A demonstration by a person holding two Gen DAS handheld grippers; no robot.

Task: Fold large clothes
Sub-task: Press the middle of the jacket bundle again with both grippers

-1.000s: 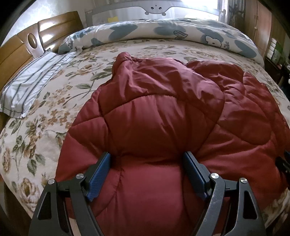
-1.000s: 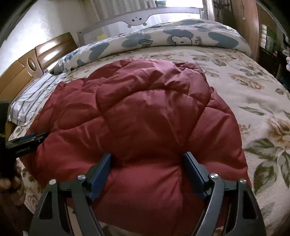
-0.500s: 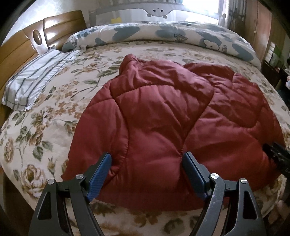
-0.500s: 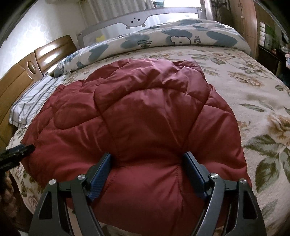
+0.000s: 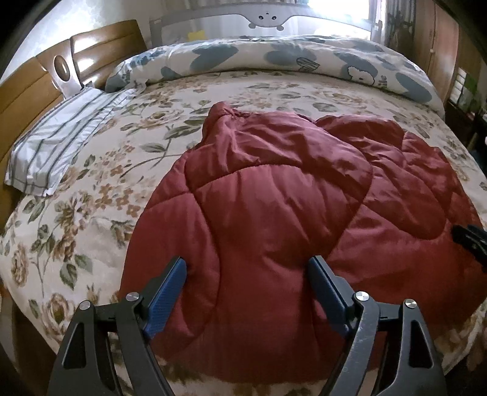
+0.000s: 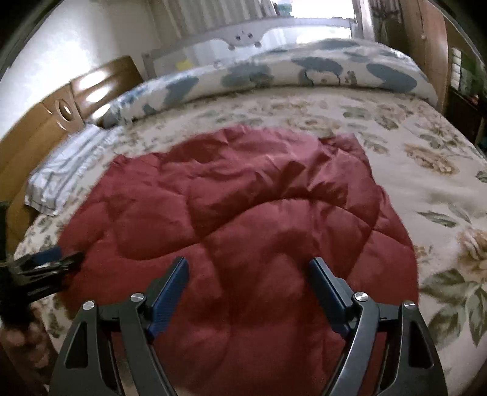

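A dark red quilted jacket (image 5: 274, 213) lies folded into a rounded heap on the floral bedspread (image 5: 91, 213). My left gripper (image 5: 247, 262) hovers over its near left part, jaws wide open, blue pads (image 5: 166, 292) clear of the cloth. In the right wrist view, which is motion-blurred, the same jacket (image 6: 243, 213) spreads flatter. My right gripper (image 6: 249, 262) stands open above its near edge with nothing pinched. The right gripper's black tip (image 5: 470, 240) shows at the jacket's right edge. The left gripper (image 6: 45, 265) shows at its left edge.
A rolled duvet (image 5: 274, 61) with blue cartoon print lies along the far side. A striped pillow (image 5: 61, 143) rests at the left by the wooden headboard (image 5: 30, 91). A grey bed rail (image 5: 264, 18) stands behind, and a wooden wardrobe (image 5: 441, 45) at the right.
Both grippers have drawn back from the jacket. The cloth that bulged between each pair of fingers now lies lower, and more bedspread shows around it. The right wrist view has blurred with motion.
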